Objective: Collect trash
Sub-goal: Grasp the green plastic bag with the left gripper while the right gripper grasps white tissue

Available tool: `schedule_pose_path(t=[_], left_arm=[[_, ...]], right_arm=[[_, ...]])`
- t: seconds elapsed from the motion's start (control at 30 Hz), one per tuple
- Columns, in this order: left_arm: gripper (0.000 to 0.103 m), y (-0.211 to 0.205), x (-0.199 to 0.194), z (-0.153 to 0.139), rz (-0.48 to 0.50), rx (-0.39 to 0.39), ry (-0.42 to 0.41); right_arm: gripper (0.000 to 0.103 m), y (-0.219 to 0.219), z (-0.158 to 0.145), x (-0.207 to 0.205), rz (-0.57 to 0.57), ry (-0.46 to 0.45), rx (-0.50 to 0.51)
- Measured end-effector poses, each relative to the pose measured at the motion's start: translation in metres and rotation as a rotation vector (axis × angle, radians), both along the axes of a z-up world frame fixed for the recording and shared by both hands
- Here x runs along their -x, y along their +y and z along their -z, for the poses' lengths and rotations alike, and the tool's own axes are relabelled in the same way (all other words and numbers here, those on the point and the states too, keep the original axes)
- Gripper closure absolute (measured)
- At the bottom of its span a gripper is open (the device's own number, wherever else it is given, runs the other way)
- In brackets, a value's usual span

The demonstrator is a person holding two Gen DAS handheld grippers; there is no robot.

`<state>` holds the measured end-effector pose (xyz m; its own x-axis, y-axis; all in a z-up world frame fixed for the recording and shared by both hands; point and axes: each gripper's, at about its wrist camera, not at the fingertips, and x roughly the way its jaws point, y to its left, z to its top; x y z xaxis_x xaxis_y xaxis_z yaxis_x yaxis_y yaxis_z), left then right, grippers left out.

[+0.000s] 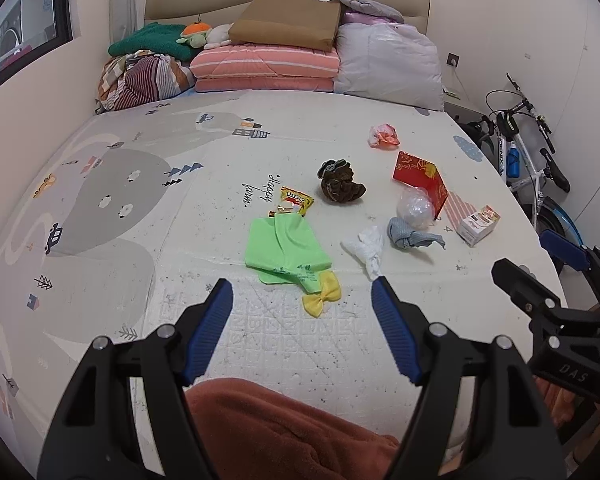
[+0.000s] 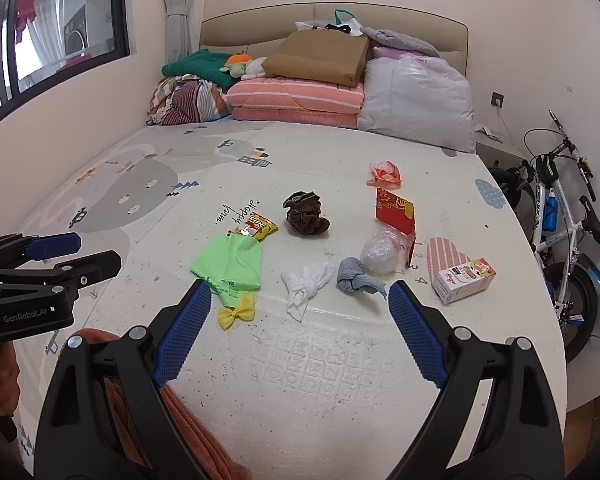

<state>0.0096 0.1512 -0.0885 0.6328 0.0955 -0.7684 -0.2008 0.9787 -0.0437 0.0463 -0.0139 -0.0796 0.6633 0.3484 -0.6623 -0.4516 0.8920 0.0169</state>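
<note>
A: Both sets of jaws are hanging apart and empty, left gripper [image 1: 302, 292] and right gripper [image 2: 300, 296], over the bed's near edge.

B: Because the trash is lying just beyond: green bag [image 1: 284, 246], white tissue [image 2: 306, 280], snack wrapper [image 1: 296, 201]. The mat [image 1: 300, 340] nearby is offering open room; the carton [image 2: 464, 278] is sitting near the right edge.

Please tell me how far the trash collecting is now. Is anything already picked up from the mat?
Nothing looks collected yet. Both the left gripper and the right gripper are open and empty, above the near edge of the mat. Left to gather: the green bag, snack wrapper, white tissue, brown crumpled wad and small carton, among others. No bin is visible.
</note>
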Motion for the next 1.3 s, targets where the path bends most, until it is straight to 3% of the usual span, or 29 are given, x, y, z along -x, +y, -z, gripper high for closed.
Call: schedule_pose_path(t=[0.17,0.4,0.6,0.83,1.03,1.13,1.23,1.27,1.3], left_arm=[[0.031,0.002,-0.013,0.003,0.006,0.013,0.008],[0.031,0.011,-0.040,0.035,0.004,0.040,0.049],[0.031,0.024,-0.085,0.077,-0.007,0.097,0.112],[0.033,0.035,-0.146,0.142,-0.034,0.156,0.232],[0.055,0.051,-0.173,0.197,-0.045,0.220,0.353],[0.065,0.058,-0.179,0.211,-0.054,0.234,0.376],[0.079,0.055,-0.179,0.214,-0.058,0.175,0.379],[0.092,0.054,-0.178,0.212,-0.051,0.162,0.369],[0.097,0.055,-0.178,0.211,-0.046,0.176,0.363]], right_arm=[[0.016,0.001,0.002,-0.007,-0.002,0.006,-0.004],[0.016,0.012,0.026,-0.037,-0.002,0.047,-0.007],[0.021,0.025,0.069,-0.080,-0.003,0.116,0.015],[0.026,0.042,0.143,-0.137,0.006,0.240,0.063],[0.028,0.066,0.200,-0.163,-0.014,0.335,0.094],[0.029,0.077,0.218,-0.166,-0.030,0.362,0.116],[0.037,0.084,0.229,-0.165,-0.035,0.349,0.173],[0.045,0.085,0.228,-0.164,-0.042,0.339,0.177],[0.056,0.083,0.225,-0.165,-0.038,0.338,0.160]])
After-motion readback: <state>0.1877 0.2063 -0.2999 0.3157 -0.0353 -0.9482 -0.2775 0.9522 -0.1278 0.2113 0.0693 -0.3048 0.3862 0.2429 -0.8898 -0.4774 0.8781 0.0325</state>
